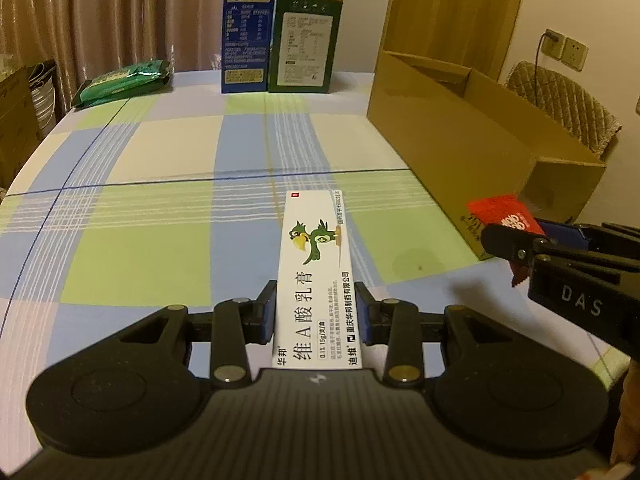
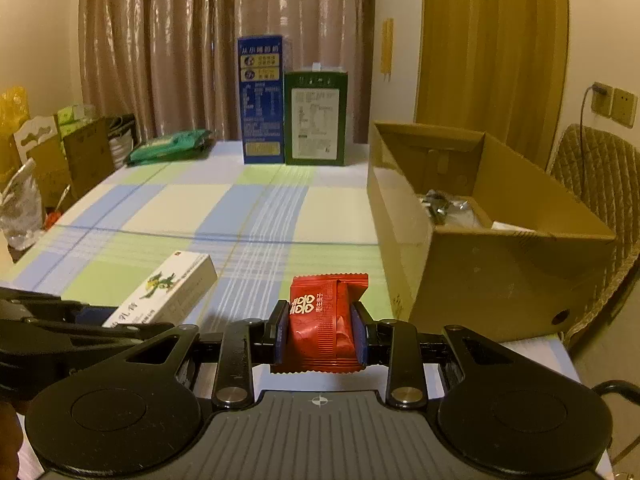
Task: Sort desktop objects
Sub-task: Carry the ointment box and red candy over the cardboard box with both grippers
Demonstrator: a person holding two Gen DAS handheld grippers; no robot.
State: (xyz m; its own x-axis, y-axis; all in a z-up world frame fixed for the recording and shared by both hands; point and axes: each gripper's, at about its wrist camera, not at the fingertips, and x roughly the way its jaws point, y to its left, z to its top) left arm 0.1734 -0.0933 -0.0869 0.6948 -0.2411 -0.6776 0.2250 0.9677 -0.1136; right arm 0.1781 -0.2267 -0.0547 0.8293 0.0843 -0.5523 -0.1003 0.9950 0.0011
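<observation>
Checked cloth covers the desk [image 1: 160, 152]; curtains behind. Left hand-held gripper [image 1: 316, 312] clamps a white ointment box [image 1: 316, 272], box pointing to 12 o'clock above the cloth. Right hand-held gripper [image 2: 320, 334] grips a red candy packet [image 2: 324, 320]. Open cardboard box [image 2: 480, 272] at 2 o'clock. Blue carton [image 1: 246, 36] and green carton [image 1: 304, 44] upright at 12; green pouch [image 1: 124, 82] at 10.

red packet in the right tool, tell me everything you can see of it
The red packet is a small glossy wrapper with crimped, serrated ends, white double-happiness characters and a lengthwise seam fold. It looks like plastic film, sealed and puffy. The right tool pinches its sides between blue pads, holding it above the plaid tablecloth, near the cardboard box.
</observation>
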